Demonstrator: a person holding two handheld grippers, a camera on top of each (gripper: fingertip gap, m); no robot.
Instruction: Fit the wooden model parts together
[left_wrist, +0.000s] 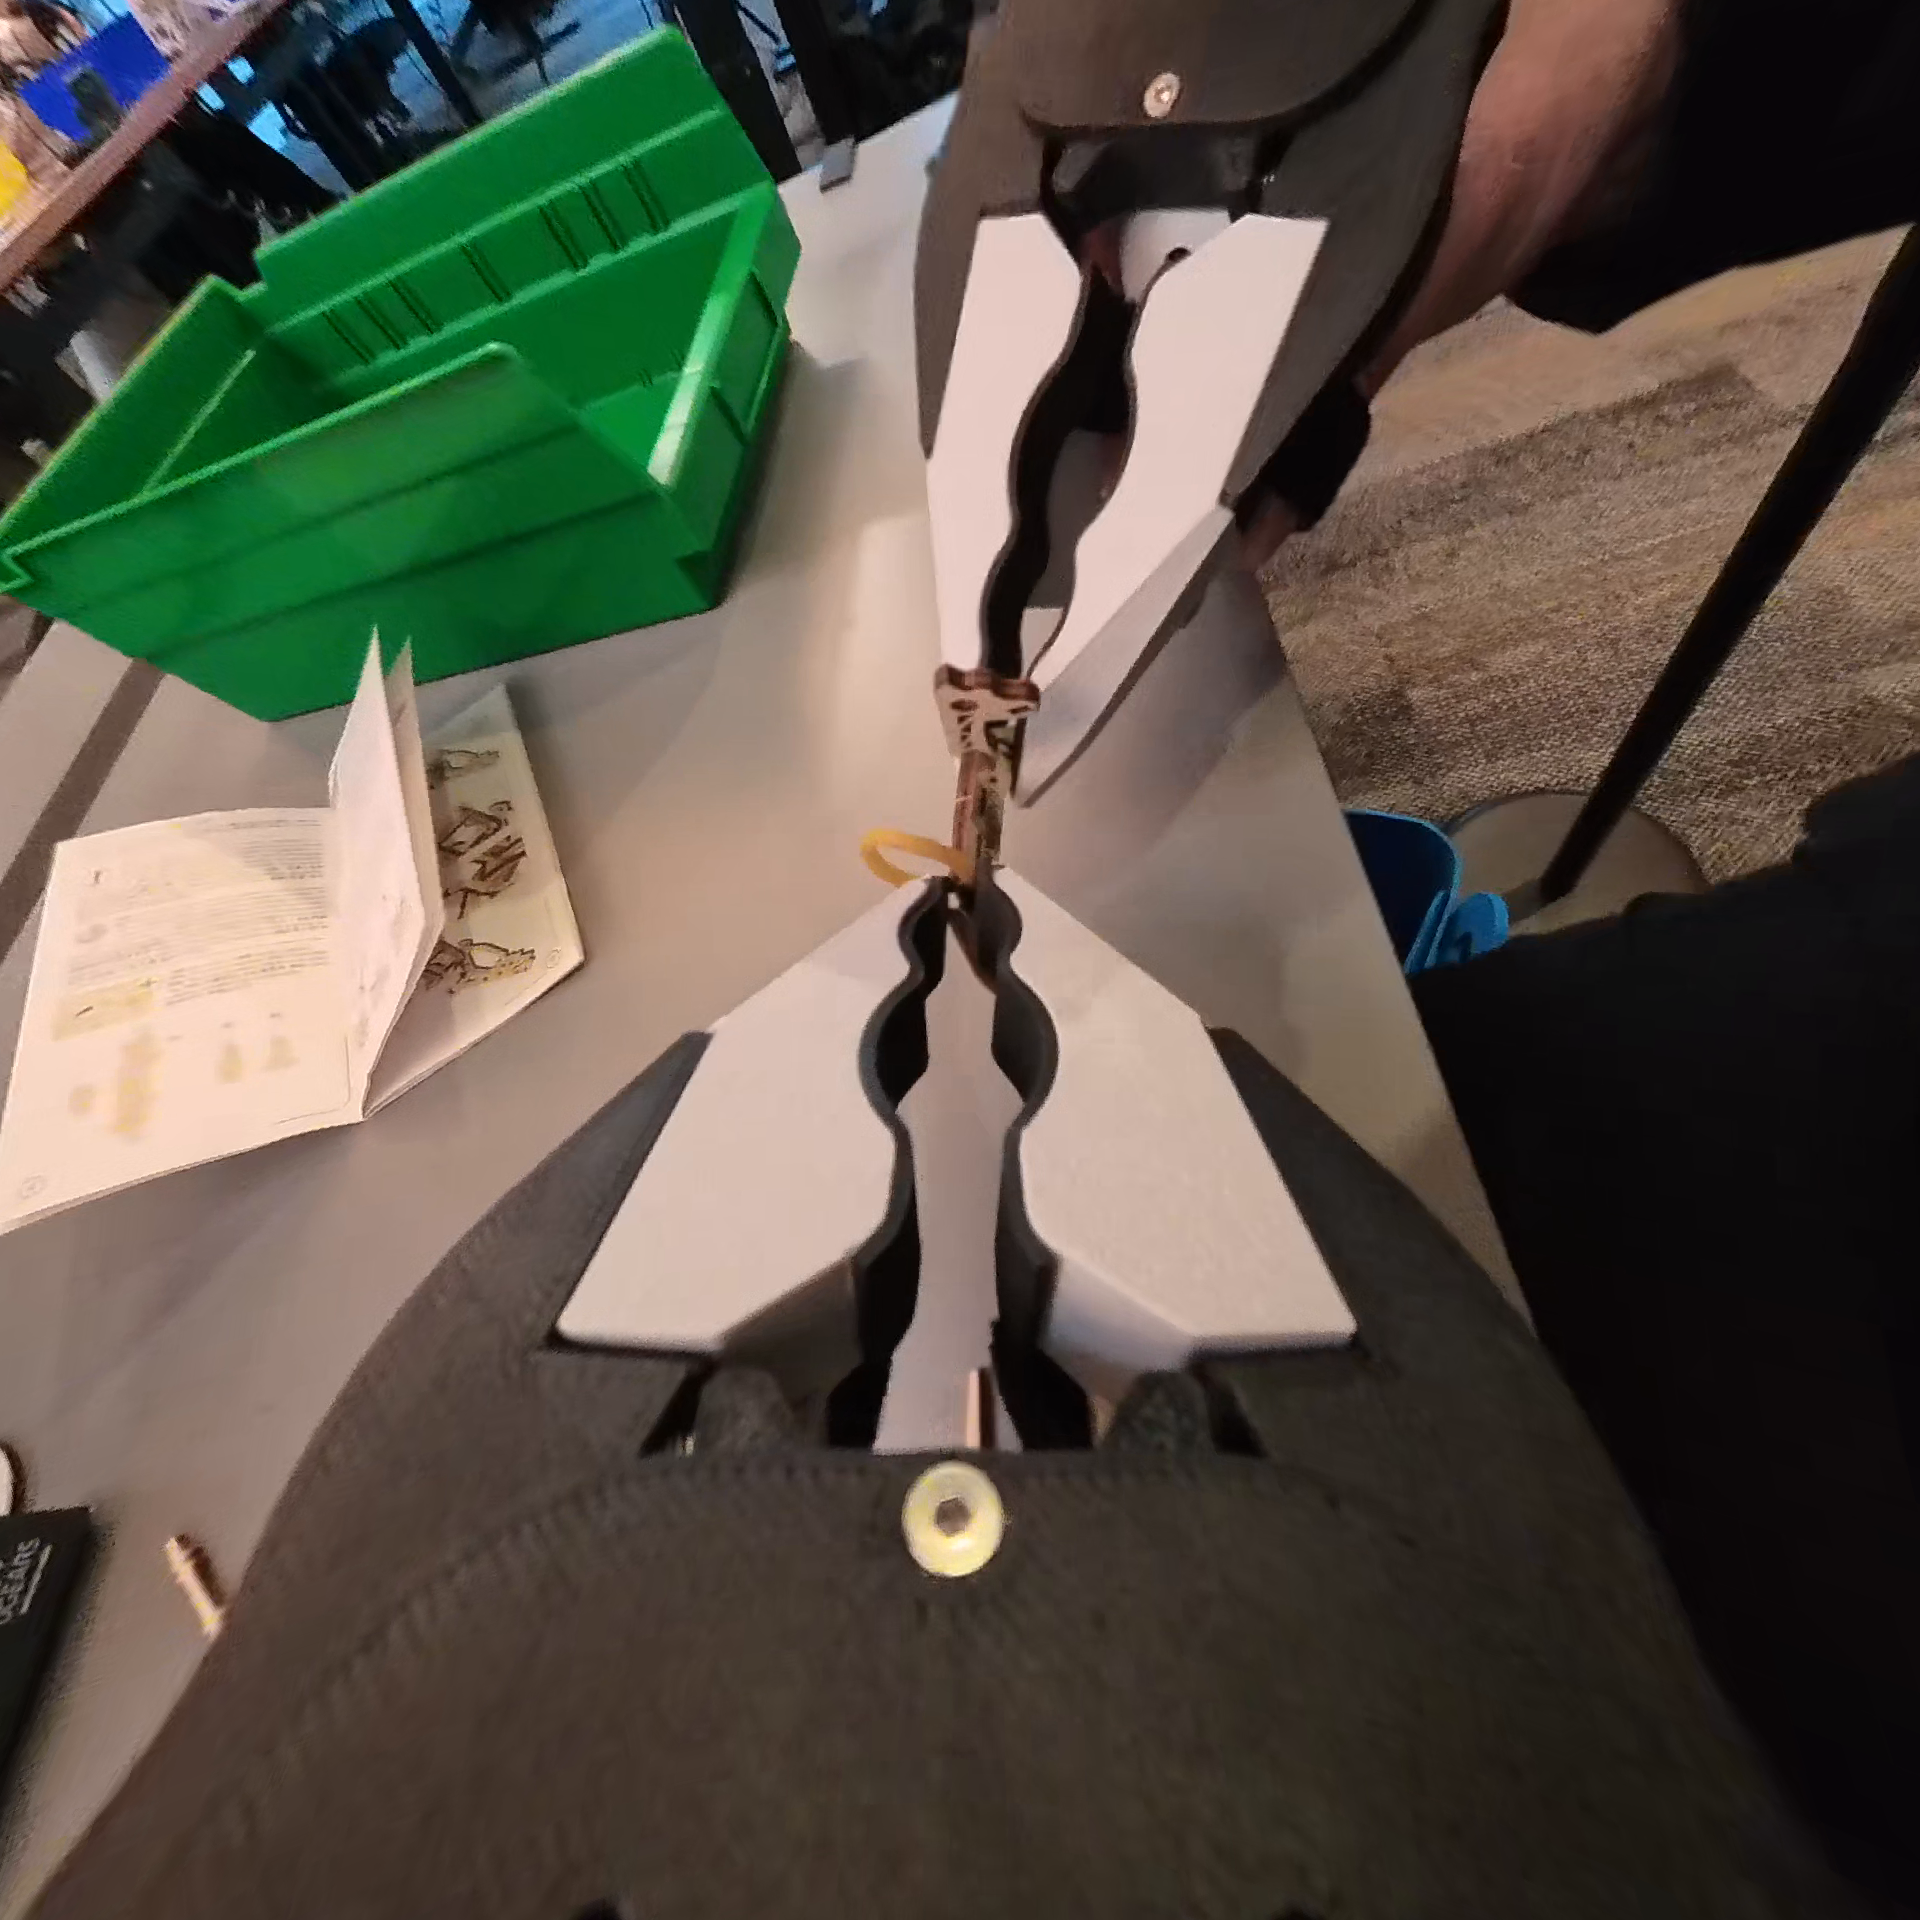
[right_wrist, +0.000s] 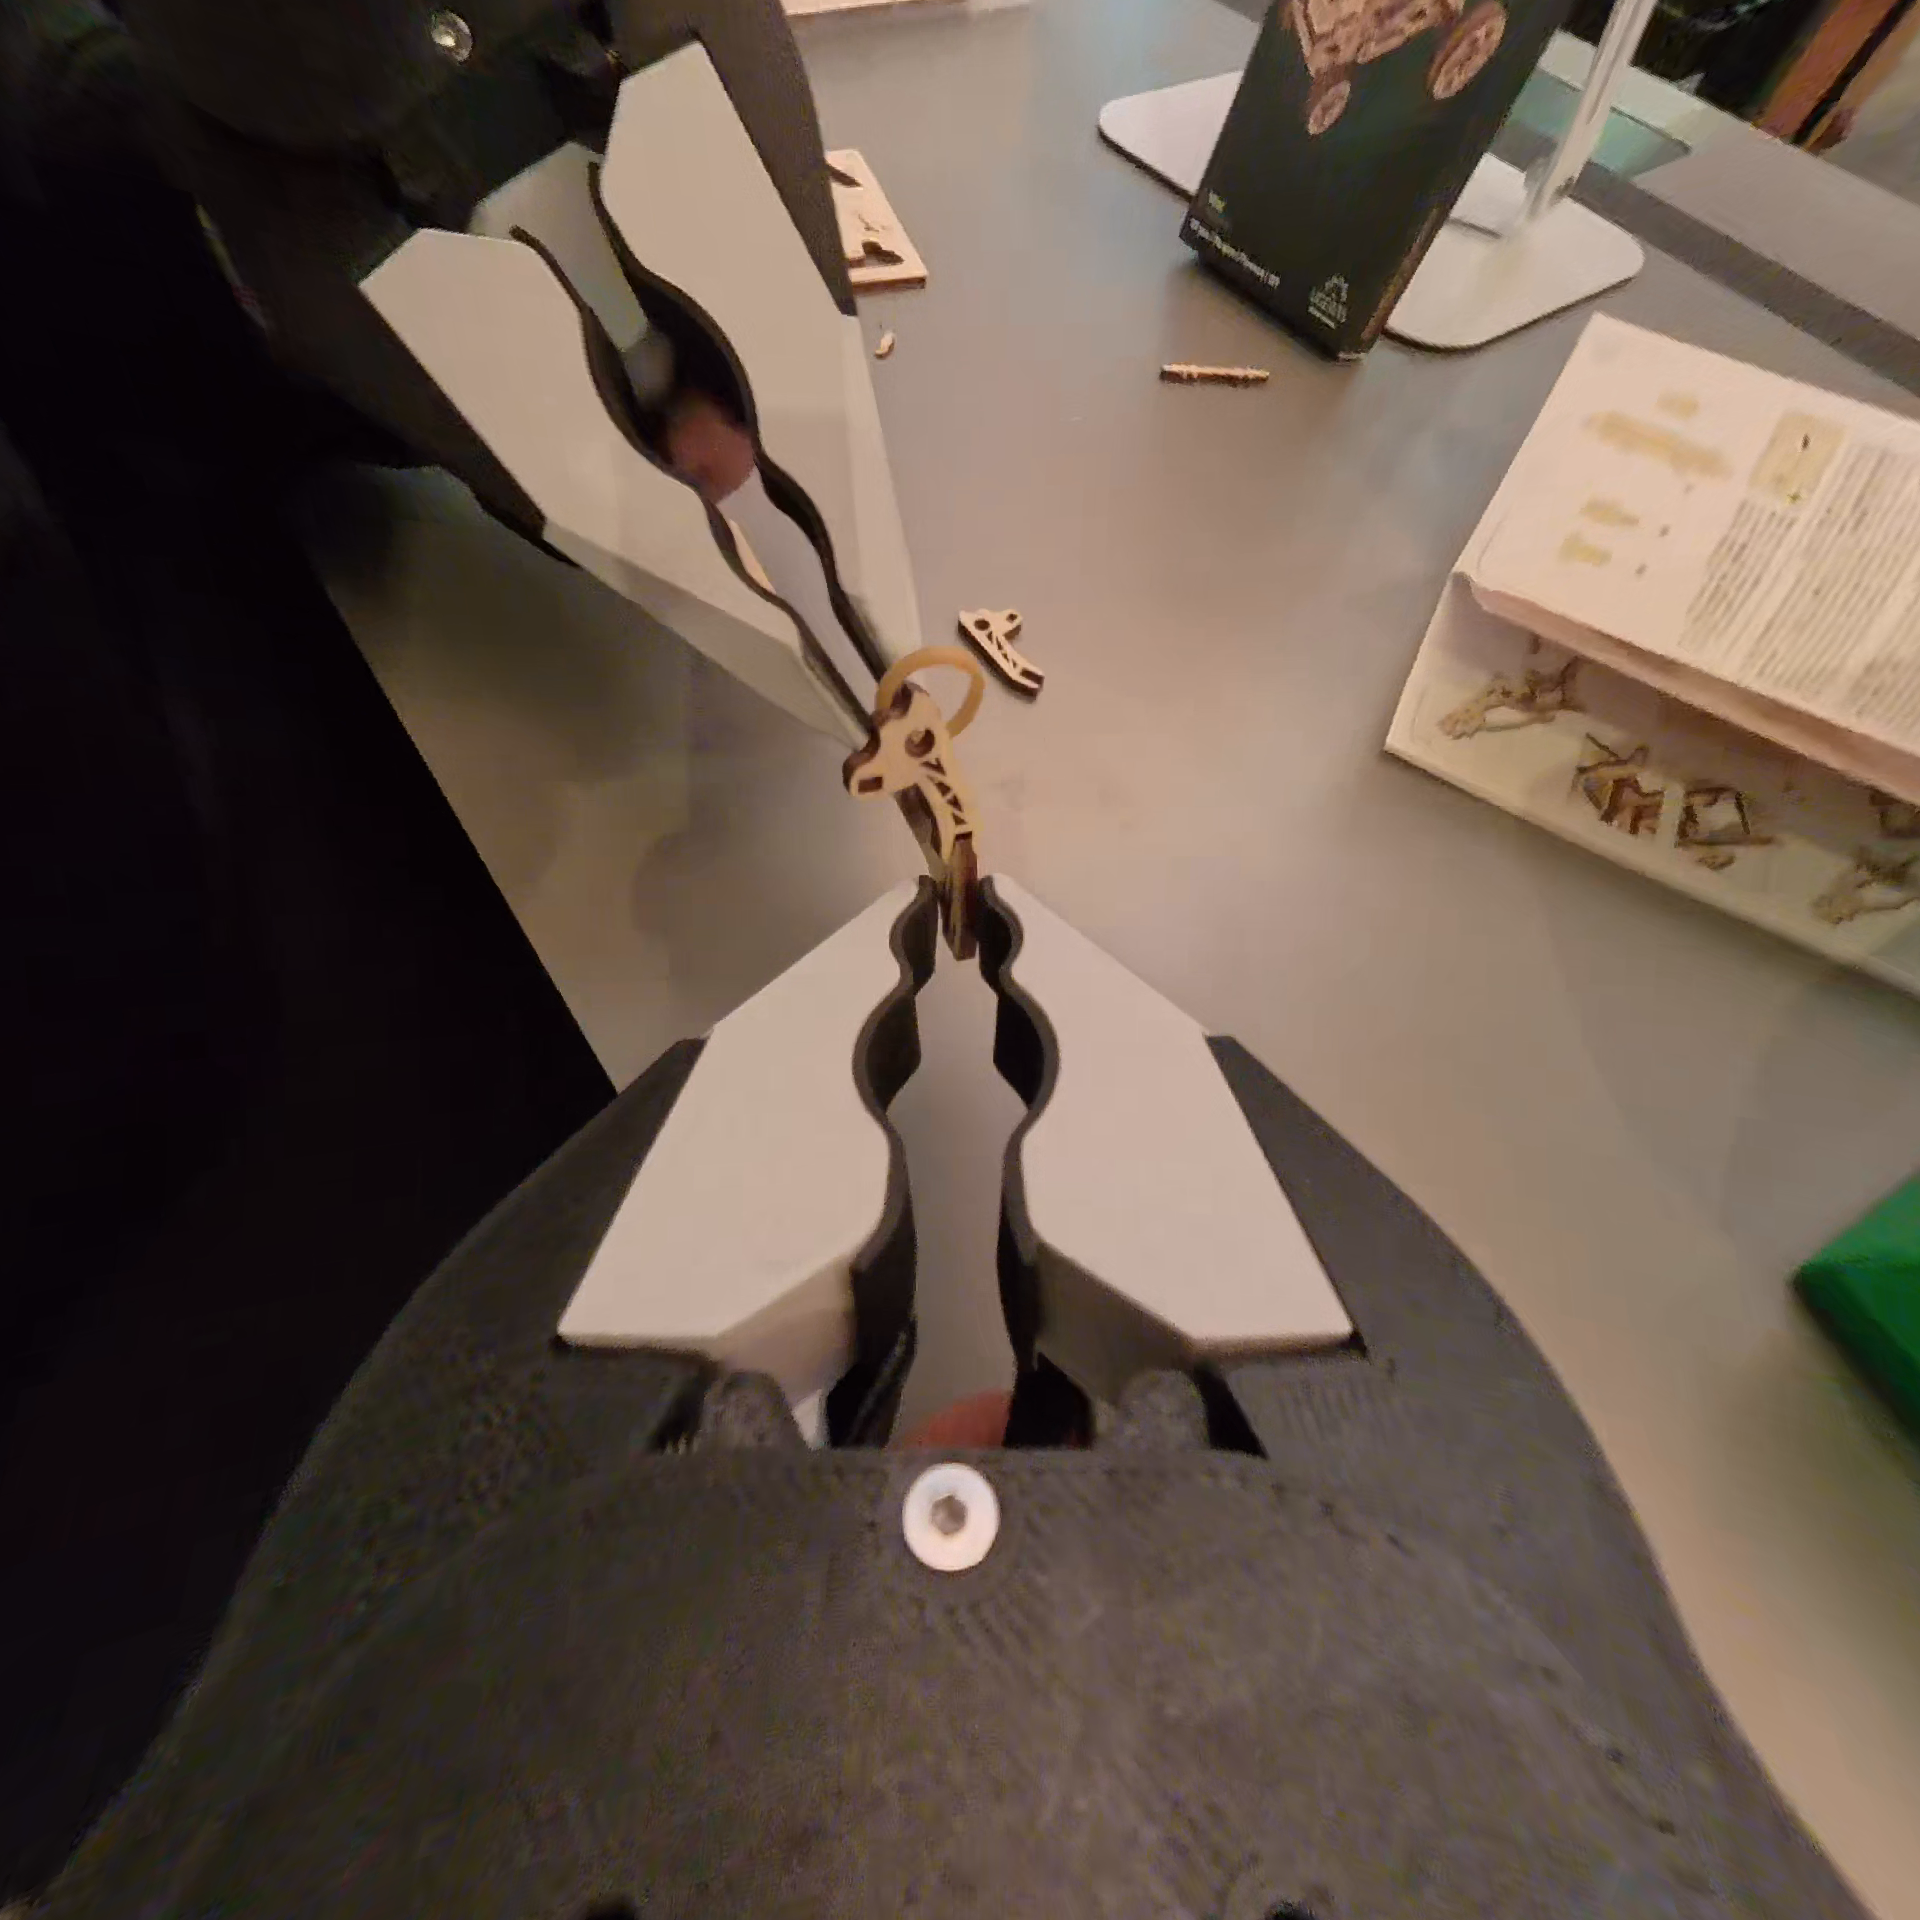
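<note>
- Left wrist view: the left gripper (left_wrist: 961, 894) is closed at its tips on a yellow rubber band (left_wrist: 902, 854), which loops around the wooden part (left_wrist: 982, 764). The right gripper (left_wrist: 1006, 681) reaches in from above, over the grey table (left_wrist: 675, 727), with a green bin (left_wrist: 416, 416) and an open booklet (left_wrist: 260, 956) to the left.
- Right wrist view: the right gripper (right_wrist: 956, 899) pinches the wooden part's lower end; the band (right_wrist: 940, 675) arcs over its top, and a second wooden piece (right_wrist: 1003, 644) lies on the table.

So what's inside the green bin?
The green bin looks empty: only bare green walls and an inner divider show. Its floor behind the near wall is hidden, so small parts could lie there unseen.
</note>
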